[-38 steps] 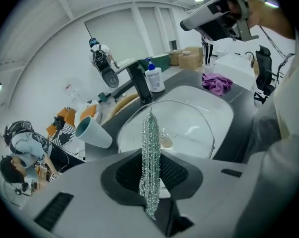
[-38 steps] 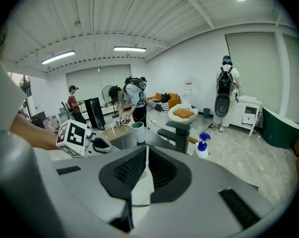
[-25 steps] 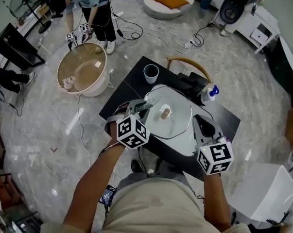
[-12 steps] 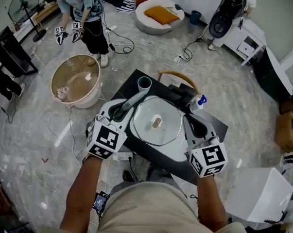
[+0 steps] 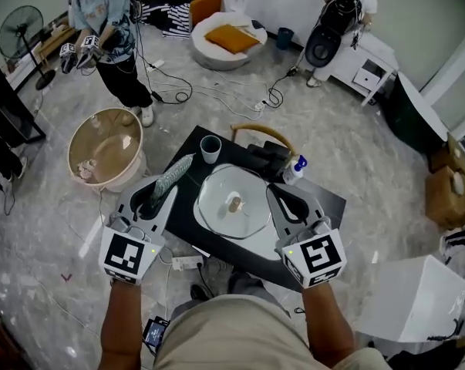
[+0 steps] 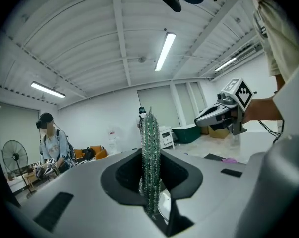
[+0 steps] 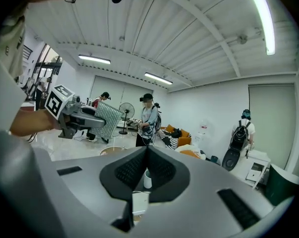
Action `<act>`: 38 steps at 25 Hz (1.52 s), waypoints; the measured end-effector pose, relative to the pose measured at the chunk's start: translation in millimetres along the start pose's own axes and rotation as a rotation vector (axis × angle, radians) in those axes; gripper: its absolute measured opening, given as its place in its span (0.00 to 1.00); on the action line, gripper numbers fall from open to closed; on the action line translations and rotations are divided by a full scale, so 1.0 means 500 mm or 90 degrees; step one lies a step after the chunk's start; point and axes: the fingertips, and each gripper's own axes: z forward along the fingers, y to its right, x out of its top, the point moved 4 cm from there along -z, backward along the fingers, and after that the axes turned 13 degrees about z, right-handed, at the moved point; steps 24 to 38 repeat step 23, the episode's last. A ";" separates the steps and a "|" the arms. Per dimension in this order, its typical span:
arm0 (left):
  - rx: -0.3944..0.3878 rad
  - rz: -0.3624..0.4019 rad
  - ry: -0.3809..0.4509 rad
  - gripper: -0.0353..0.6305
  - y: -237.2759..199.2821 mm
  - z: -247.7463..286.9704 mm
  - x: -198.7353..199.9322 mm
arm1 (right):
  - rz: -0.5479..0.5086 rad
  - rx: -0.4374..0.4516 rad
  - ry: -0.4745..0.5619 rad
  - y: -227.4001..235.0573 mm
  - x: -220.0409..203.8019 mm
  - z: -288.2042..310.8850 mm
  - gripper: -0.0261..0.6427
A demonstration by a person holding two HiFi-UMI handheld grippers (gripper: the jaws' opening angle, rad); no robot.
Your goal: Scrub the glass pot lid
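Green-and-silver mesh scouring pad (image 6: 150, 162): clamped edge-on in the left gripper (image 5: 156, 195), whose jaws are pressed tight on its lower part. The free length of the pad stands clear beyond the tips. In the head view it is off to the left of the work, over the black table top (image 5: 325, 203), and is not touching the lid.

Round clear glass pot lid with a pale centre knob (image 5: 232, 203): lying flat, knob up, on a pale board (image 5: 251, 245) at the middle of the table, between the two grippers.

Right gripper (image 5: 278, 195): jaws brought together at the tips with nothing between them. It sits just beside the lid's right edge. Whether it touches the rim cannot be told.

Also noted behind the lid: a white paper cup (image 5: 210, 149) and a white spray bottle with a blue top (image 5: 294, 168).

Assessment of progress: the tool is in hand and the lid is laid out for access, so preparation appears complete. No foam, wet streaks or wiped patches can be made out on the glass, so how much scrubbing has been done cannot be confirmed. What remains, in my judgement, is to bring the pad down onto the glass, steady the lid with the free gripper and work across the surface.
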 end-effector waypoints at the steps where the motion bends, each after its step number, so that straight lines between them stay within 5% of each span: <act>1: 0.004 0.001 -0.002 0.18 -0.002 -0.011 0.004 | -0.004 0.002 0.001 -0.006 0.006 -0.004 0.07; 38: -0.016 0.008 0.000 0.18 0.014 -0.049 -0.038 | 0.018 -0.022 0.002 -0.020 -0.017 -0.015 0.07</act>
